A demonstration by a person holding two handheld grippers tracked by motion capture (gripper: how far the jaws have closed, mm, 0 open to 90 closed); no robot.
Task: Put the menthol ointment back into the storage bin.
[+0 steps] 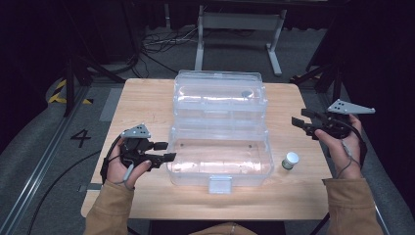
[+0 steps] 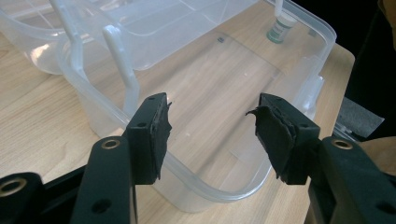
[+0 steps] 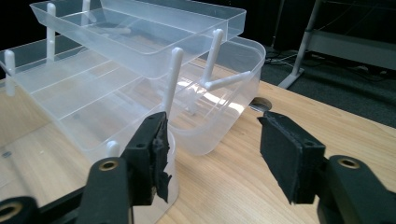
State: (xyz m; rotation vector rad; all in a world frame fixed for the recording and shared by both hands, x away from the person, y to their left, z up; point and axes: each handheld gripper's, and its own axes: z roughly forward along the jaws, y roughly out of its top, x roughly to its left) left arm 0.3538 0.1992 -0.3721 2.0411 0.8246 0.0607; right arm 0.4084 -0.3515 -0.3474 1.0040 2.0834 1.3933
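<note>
The clear plastic tiered box (image 1: 220,147) is seen standing unfolded at the middle of the wooden table (image 1: 147,98), a small white-capped bottle (image 1: 289,160) just to its right. The left gripper (image 1: 166,151) is held at the box's left end and the right gripper (image 1: 299,125) apart from its right end, both with jaws spread and nothing gripped.

- Clear plastic storage box (image 1: 219,155): stands open at the middle of the wooden table, tiered trays swung up and back on white arms, bottom compartment bare.
- Small white-capped bottle (image 1: 290,160): upright, just beside the box's right end.
</note>
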